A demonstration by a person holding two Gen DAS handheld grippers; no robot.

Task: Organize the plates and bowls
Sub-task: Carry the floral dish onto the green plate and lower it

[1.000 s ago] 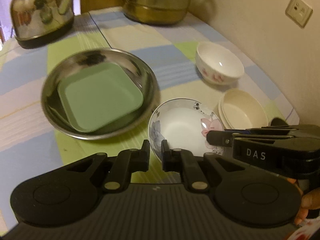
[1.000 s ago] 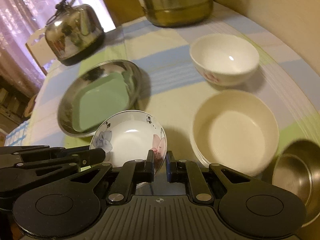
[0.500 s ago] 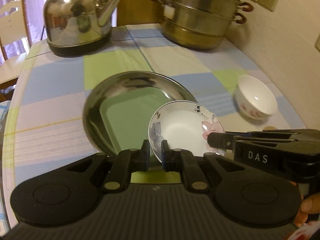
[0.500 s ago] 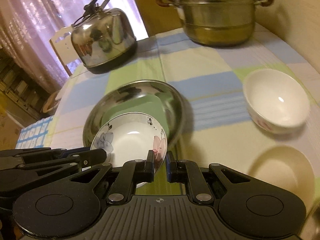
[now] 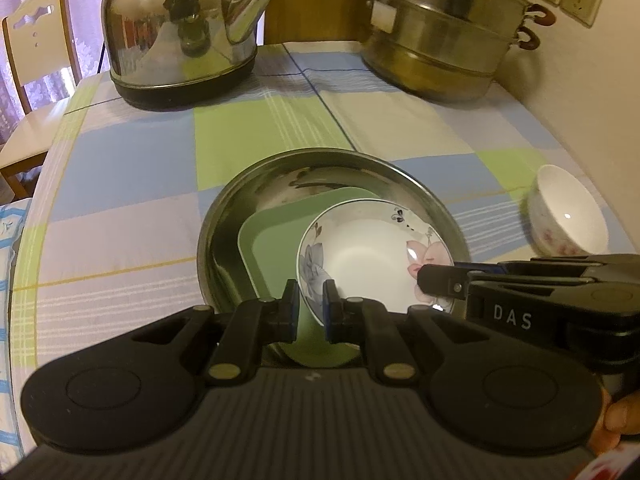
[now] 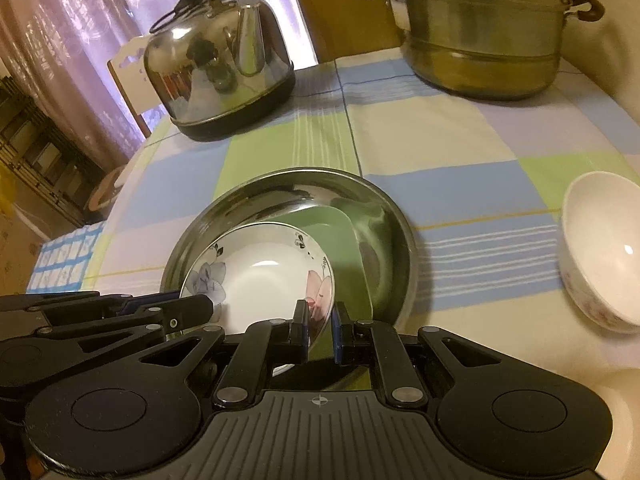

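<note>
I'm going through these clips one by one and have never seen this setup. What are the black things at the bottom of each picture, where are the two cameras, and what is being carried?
There is no robot here. A person holds a black two-finger clamp in each hand, and a wide-angle camera on each clamp looks forward along its fingers. One picture comes from the left gripper, the other from the right gripper; each also shows the other clamp entering from the side.

Both grippers are shut on the rim of one flowered dish, on opposite sides of its near edge, holding it over a steel basin that has a green square plate inside.

On the checked tablecloth also stand a white bowl at the right, a kettle and a stacked steamer pot at the back.
</note>
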